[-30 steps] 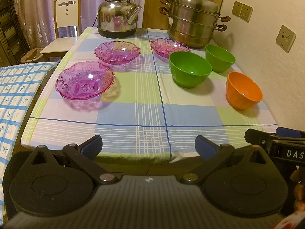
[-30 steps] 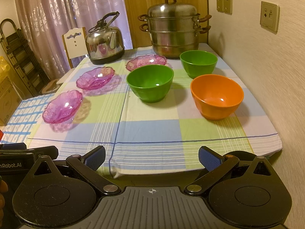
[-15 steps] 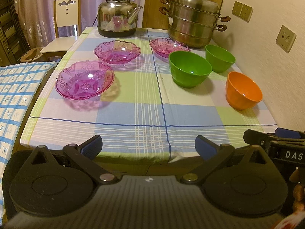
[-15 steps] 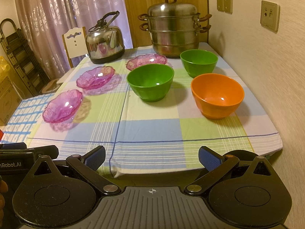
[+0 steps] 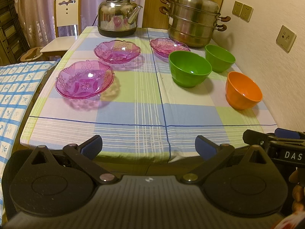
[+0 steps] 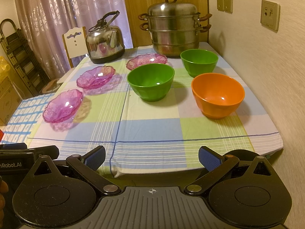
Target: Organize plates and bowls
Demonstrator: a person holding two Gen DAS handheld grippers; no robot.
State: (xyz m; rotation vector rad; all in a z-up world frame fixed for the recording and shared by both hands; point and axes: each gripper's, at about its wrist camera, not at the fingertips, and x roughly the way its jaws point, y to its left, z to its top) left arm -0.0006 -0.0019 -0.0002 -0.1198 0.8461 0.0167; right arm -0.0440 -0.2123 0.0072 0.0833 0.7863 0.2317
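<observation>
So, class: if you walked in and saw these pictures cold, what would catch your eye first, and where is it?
Probably the bright bowls on the checked tablecloth: an orange bowl nearest on the right by the wall, with two green bowls behind it. On the left sit three pink glass dishes, and at the far end a steel kettle and a stacked steamer pot.
</observation>
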